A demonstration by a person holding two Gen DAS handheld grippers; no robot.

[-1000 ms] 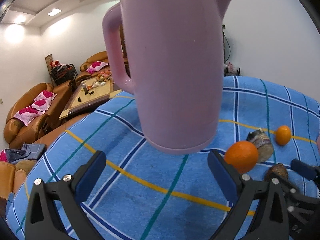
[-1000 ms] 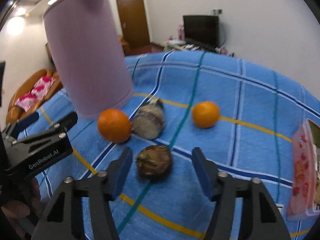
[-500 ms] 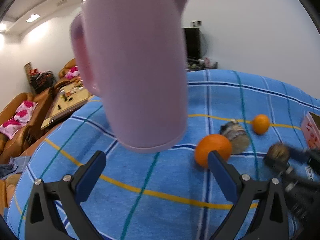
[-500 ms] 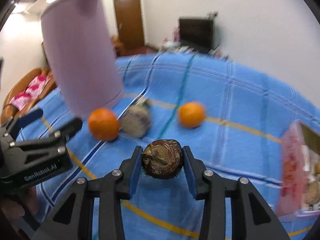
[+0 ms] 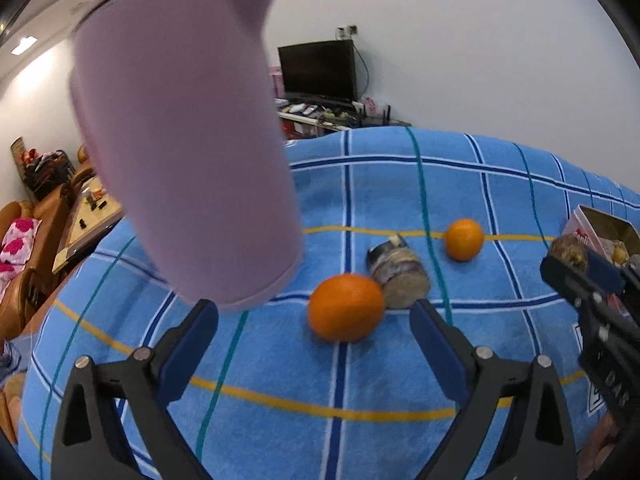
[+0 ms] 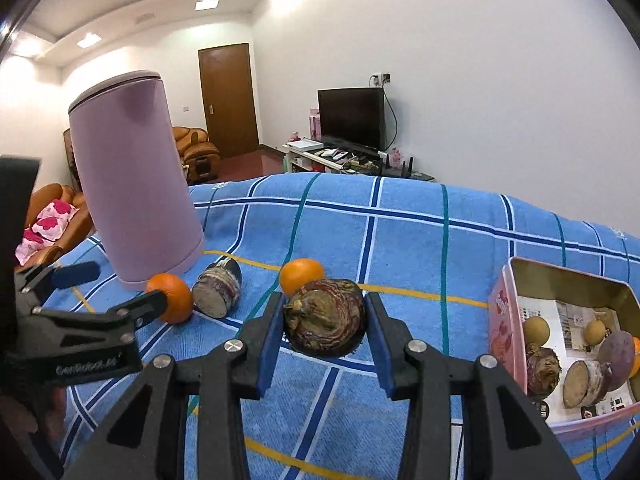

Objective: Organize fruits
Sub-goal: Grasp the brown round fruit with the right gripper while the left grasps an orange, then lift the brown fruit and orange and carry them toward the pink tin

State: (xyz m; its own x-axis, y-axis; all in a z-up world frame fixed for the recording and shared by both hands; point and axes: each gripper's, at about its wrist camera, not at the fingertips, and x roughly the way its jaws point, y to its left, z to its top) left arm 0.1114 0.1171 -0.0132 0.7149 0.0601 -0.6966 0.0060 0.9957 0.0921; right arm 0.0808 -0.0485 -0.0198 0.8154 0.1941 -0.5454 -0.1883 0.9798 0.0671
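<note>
Right gripper (image 6: 325, 316) pinches a brown root (image 6: 325, 322) clear of the cloth (image 6: 420, 240), apparently bound for the tin (image 6: 560, 276) at right, while the left gripper (image 5: 314, 330), spread empty, faces an orange (image 5: 345, 306), likely next.

Walls (image 6: 480, 80): white | ceiling lights (image 6: 207, 4): recessed, on | door (image 6: 229, 100): brown wood, shut | TV (image 6: 351, 118): black, off, on low white stand (image 6: 316, 156) | armchairs (image 6: 196, 146): tan leather, pink cushions (image 6: 48, 220) | coffee table (image 5: 90, 216): cluttered
</note>
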